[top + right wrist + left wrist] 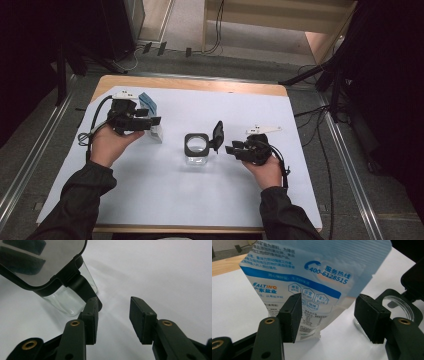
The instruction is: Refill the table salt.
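A blue and white printed pouch [157, 132] [312, 277] stands upright at the left of the table. My left gripper [156, 121] [328, 297] is level with its middle and stands open. The left pad [292, 317] is in front of the pouch's face, and both pads' inner faces are bare. A clear square jar [196, 156] [67, 300] [398, 306] with a black rim sits mid-table, its hinged black lid [218, 134] [42, 260] flipped up. My right gripper [230, 149] [113, 300] rests just right of the jar, open, with nothing between its jaws.
A white sheet [210, 200] covers the wooden table [190, 84]. The person's sleeved forearms come in from the bottom edge. Cables [320, 165] and dark stands [330, 80] lie on the floor to the right, past the table's edge.
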### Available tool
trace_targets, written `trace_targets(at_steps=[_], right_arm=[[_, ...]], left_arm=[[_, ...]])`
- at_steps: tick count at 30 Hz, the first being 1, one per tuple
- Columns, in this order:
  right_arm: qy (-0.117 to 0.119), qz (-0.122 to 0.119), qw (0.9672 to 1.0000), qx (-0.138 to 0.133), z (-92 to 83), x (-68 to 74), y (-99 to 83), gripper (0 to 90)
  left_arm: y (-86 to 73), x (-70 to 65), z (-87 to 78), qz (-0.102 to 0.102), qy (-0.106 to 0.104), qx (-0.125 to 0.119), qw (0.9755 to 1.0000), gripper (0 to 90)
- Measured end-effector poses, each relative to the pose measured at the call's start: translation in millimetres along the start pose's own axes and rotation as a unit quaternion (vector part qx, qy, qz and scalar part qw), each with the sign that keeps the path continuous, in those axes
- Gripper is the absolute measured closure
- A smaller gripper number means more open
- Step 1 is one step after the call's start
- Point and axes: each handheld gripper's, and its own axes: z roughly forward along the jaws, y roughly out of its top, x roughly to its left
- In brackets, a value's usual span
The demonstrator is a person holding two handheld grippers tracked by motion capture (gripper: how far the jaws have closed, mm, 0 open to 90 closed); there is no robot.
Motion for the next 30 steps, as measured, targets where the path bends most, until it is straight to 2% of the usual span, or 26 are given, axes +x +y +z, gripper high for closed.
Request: trace_targets(at_steps=[5,10,13,17,23,25,30], right_arm=[[-0.005,0.002,1.0,0.003,-2.1,-0.6,-2.3,60.4],[-0.006,0.003,1.0,0.001,-3.5,-0.2,-4.1,60.5],[-0.006,0.004,1.0,0.0,-3.9,-0.2,-4.3,60.5],[-0.005,0.004,1.0,-0.001,-3.9,-0.4,-4.1,60.6],[-0.004,0.003,1.0,-0.001,-3.7,-0.2,-3.8,60.6],[-0.004,0.003,1.0,-0.001,-3.7,-0.2,-3.8,60.6],[-0.004,0.004,1.0,-0.001,-3.9,-0.2,-3.7,60.6]], left_arm=[[1.5,1.3,2.5,-0.006,0.0,-0.008,0.9999,41.9],[1.5,0.0,2.6,-0.001,0.006,-0.012,0.9999,44.8],[1.0,-0.1,2.1,-0.001,0.003,-0.013,0.9999,46.6],[-0.7,-0.6,0.6,0.005,-0.003,-0.018,0.9998,54.7],[-1.4,-1.0,-1.8,0.012,-0.005,-0.019,0.9997,62.0],[-1.7,-1.2,-1.9,0.011,-0.008,-0.022,0.9997,67.4],[-2.1,0.1,-2.8,0.011,-0.016,-0.019,0.9996,71.5]])
